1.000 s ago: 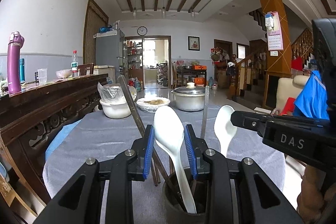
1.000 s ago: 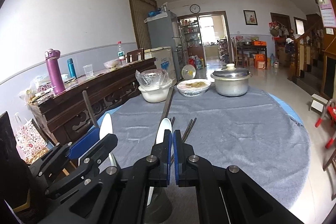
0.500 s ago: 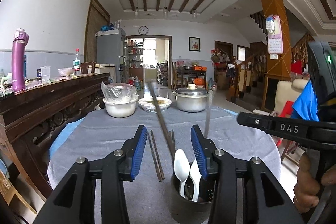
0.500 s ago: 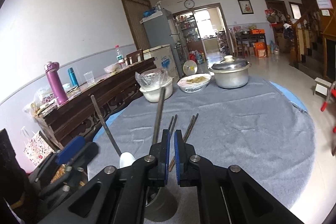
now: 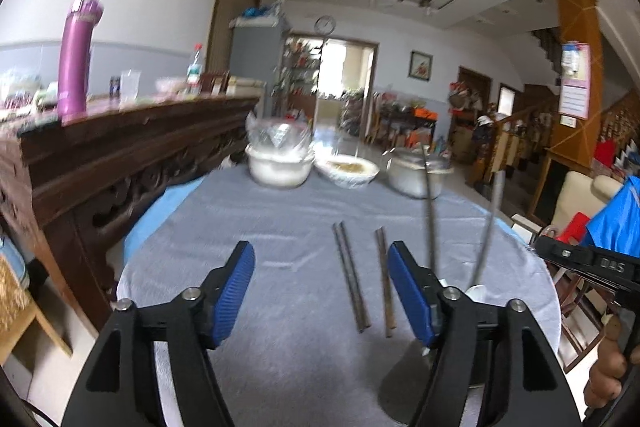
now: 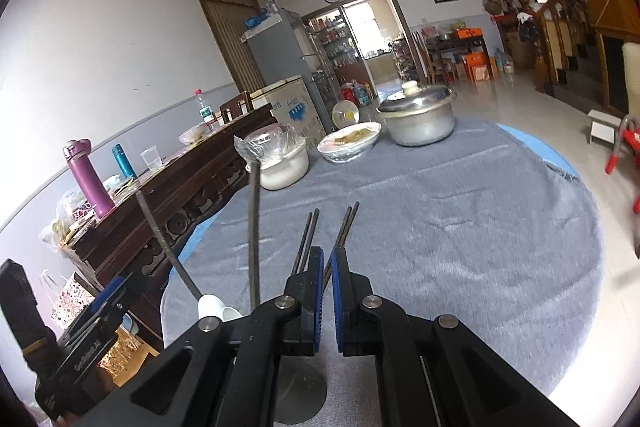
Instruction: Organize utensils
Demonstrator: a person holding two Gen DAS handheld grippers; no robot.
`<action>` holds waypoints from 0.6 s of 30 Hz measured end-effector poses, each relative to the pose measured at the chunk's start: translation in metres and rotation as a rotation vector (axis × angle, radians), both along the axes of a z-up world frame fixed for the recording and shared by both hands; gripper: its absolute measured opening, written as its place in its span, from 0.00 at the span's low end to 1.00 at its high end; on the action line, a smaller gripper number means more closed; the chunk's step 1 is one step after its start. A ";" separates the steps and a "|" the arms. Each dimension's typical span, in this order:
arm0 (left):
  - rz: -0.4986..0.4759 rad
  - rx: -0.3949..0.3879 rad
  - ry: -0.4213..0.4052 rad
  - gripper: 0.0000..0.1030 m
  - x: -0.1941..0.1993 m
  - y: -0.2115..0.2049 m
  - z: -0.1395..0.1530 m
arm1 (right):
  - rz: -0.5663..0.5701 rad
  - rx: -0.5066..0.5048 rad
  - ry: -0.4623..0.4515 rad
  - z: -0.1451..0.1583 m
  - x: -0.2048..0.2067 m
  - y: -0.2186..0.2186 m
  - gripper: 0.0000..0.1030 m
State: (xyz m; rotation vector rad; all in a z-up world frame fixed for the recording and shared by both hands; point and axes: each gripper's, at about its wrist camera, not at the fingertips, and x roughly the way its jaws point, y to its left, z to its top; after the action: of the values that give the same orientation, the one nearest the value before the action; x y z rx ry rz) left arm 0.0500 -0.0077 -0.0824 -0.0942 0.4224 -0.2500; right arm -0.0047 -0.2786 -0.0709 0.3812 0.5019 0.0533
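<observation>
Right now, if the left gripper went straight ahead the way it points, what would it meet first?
Probably the chopsticks lying on the grey tablecloth: the left gripper, jaws open, points across them. Depth is unclear; it might pass above them.

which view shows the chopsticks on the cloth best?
Left wrist: both pairs of chopsticks lie whole on the cloth between the open fingers of the left hand-held gripper. Right wrist: their near ends hide behind the right hand-held gripper.

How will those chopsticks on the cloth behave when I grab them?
The chopsticks look thin, stiff and probably light. Being slender rods, they may roll or slip between the pads. The fuzzy cloth should limit rolling, though pinching them off it could be fiddly.
</observation>
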 end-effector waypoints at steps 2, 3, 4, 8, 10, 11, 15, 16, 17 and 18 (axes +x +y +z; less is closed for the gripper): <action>0.011 -0.007 0.049 0.72 0.009 0.004 -0.006 | 0.000 0.015 0.019 -0.004 0.003 -0.003 0.05; 0.018 -0.008 0.076 0.72 0.014 0.006 -0.010 | 0.001 0.024 0.028 -0.006 0.005 -0.004 0.05; 0.022 -0.010 0.097 0.72 0.018 0.007 -0.012 | 0.002 0.038 0.039 -0.009 0.007 -0.007 0.05; 0.038 -0.019 0.170 0.72 0.032 0.013 -0.025 | -0.002 0.063 0.072 -0.019 0.014 -0.013 0.05; 0.044 -0.019 0.193 0.72 0.036 0.015 -0.031 | -0.003 0.081 0.094 -0.025 0.019 -0.016 0.05; 0.047 -0.019 0.200 0.72 0.037 0.015 -0.032 | -0.005 0.088 0.101 -0.028 0.021 -0.017 0.06; 0.047 -0.017 0.232 0.72 0.046 0.016 -0.040 | -0.008 0.115 0.134 -0.037 0.031 -0.022 0.11; 0.048 -0.017 0.239 0.72 0.049 0.017 -0.041 | -0.010 0.120 0.142 -0.039 0.033 -0.023 0.14; 0.048 -0.016 0.244 0.72 0.051 0.018 -0.042 | -0.012 0.124 0.147 -0.040 0.035 -0.024 0.14; 0.048 -0.014 0.252 0.72 0.053 0.018 -0.044 | -0.013 0.126 0.152 -0.042 0.038 -0.025 0.14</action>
State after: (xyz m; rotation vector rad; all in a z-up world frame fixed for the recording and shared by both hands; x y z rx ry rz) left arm 0.1034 0.0098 -0.1261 -0.1504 0.6681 -0.1944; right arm 0.0331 -0.3034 -0.1131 0.5148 0.6480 0.0436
